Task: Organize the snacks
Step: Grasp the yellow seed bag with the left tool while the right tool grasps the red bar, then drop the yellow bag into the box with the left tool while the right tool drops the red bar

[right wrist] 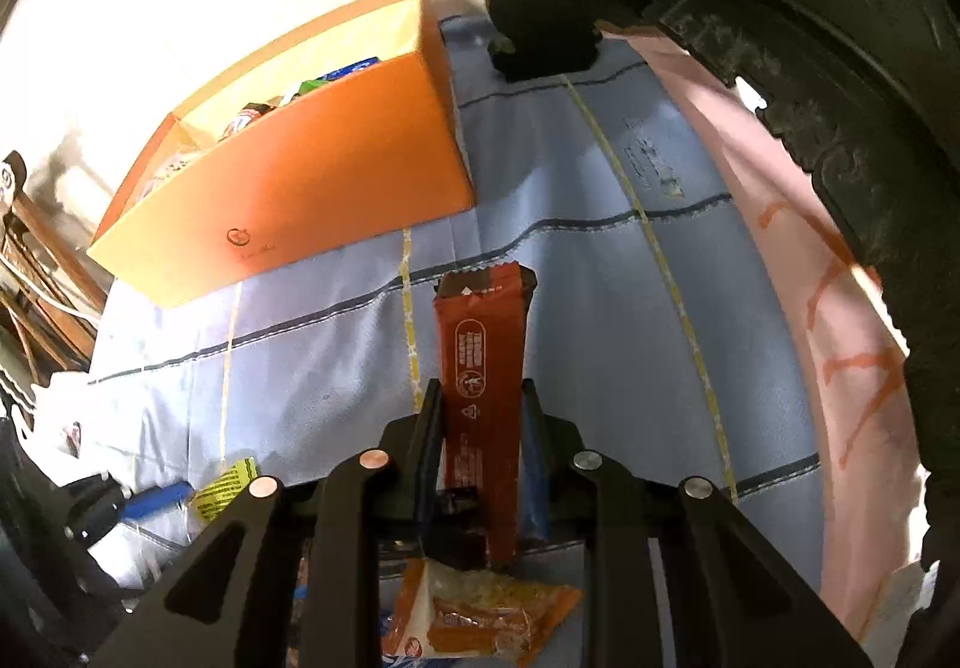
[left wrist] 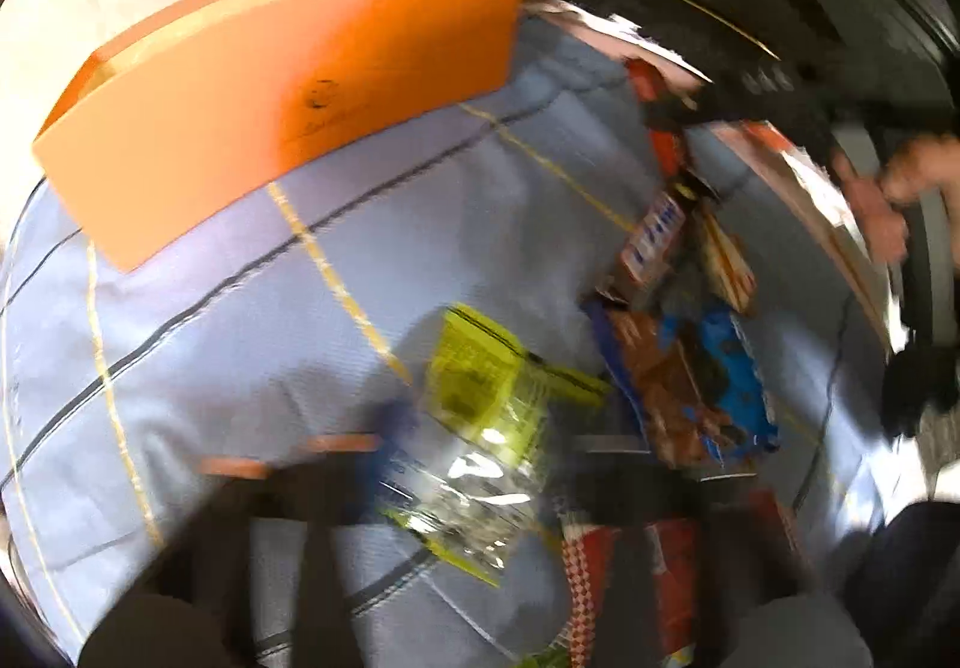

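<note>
The right gripper is clenched on a red snack bar that stands upright between its fingers, raised over the blue cloth covering the desk. The orange box sits toward the far left corner with several snacks inside. The left gripper is blurred — whether it grips the yellow packet cannot be told — beside a blue cookie pack.

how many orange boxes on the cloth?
1. The orange box sits at the far left of the blue cloth, snacks inside; the left wrist view shows the same box.
</note>
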`<state>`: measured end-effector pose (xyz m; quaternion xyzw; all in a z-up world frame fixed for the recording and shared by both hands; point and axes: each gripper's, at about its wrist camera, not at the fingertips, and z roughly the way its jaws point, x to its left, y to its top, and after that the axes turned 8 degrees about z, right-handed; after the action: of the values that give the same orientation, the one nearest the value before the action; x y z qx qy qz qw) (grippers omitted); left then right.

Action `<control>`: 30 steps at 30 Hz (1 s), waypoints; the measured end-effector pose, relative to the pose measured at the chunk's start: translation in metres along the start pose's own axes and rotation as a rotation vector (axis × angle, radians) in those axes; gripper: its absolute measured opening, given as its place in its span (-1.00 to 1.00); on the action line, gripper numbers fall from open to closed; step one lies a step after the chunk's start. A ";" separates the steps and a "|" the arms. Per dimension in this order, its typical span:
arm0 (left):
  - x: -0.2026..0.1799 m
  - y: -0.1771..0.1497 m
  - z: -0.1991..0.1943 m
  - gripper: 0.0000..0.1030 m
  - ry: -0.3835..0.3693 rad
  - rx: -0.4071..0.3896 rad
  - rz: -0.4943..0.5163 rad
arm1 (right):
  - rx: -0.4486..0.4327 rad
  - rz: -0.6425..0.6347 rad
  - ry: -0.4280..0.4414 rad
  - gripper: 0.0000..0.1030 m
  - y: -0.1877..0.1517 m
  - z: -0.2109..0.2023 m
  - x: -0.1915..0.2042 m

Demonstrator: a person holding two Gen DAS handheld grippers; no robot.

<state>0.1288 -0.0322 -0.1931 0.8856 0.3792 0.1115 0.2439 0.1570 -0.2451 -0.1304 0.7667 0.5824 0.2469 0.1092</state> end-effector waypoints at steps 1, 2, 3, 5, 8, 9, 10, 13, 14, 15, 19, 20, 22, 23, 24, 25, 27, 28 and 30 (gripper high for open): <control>-0.009 -0.003 0.005 0.89 0.043 0.009 0.051 | 0.006 0.009 -0.001 -0.54 0.002 0.004 -0.003; -0.013 -0.004 0.008 0.90 0.058 0.018 0.088 | 0.014 0.025 0.002 -0.54 0.002 0.007 -0.006; -0.018 -0.007 0.010 0.91 0.071 0.025 0.126 | 0.017 0.032 0.007 -0.54 0.003 0.010 -0.007; -0.016 -0.010 0.012 0.92 0.066 0.030 0.149 | 0.017 0.029 0.005 -0.54 0.003 0.011 -0.007; -0.001 -0.009 0.020 0.41 0.008 0.078 0.091 | 0.018 0.029 0.005 -0.54 0.004 0.013 -0.007; 0.002 -0.007 0.021 0.30 -0.002 0.083 0.069 | 0.017 0.030 0.008 -0.54 0.004 0.013 -0.006; 0.003 -0.006 0.018 0.15 -0.012 0.094 0.045 | 0.015 0.029 0.010 -0.54 0.003 0.011 -0.006; 0.004 -0.005 0.005 -0.20 -0.020 0.082 0.033 | 0.018 0.040 0.020 -0.54 0.004 0.009 -0.008; 0.007 -0.007 0.001 -0.21 -0.026 0.097 0.013 | 0.020 0.051 0.027 -0.54 0.004 0.008 -0.009; 0.009 -0.010 -0.001 -0.21 -0.028 0.108 0.000 | 0.018 0.056 0.031 -0.54 0.004 0.006 -0.010; 0.004 -0.016 0.002 0.70 0.008 0.113 -0.010 | 0.013 0.038 0.036 -0.54 0.003 0.003 -0.008; -0.002 -0.019 0.005 0.90 0.036 0.133 0.005 | 0.013 0.039 0.036 -0.54 0.002 0.002 -0.008; -0.017 -0.022 0.009 0.92 0.095 0.116 0.081 | 0.019 0.053 0.042 -0.54 0.002 0.004 -0.010; -0.023 -0.023 0.009 0.92 0.130 0.088 0.117 | 0.021 0.060 0.046 -0.54 0.002 0.004 -0.011; -0.022 -0.022 0.011 0.92 0.157 0.087 0.124 | 0.024 0.063 0.047 -0.54 0.001 0.005 -0.011; -0.016 -0.021 0.016 0.91 0.155 0.109 0.079 | 0.025 0.065 0.047 -0.54 0.001 0.005 -0.011; 0.001 -0.020 0.021 0.59 0.095 0.140 -0.048 | 0.026 0.066 0.051 -0.53 0.002 0.004 -0.011; 0.005 -0.018 0.018 0.28 0.131 0.140 -0.072 | 0.025 0.068 0.056 -0.53 0.002 0.003 -0.011; 0.004 -0.016 0.014 0.20 0.142 0.179 -0.060 | 0.025 0.072 0.063 -0.53 0.003 0.001 -0.012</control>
<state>0.1272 -0.0255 -0.2134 0.8819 0.4303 0.1323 0.1396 0.1573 -0.2576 -0.1331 0.7805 0.5605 0.2672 0.0722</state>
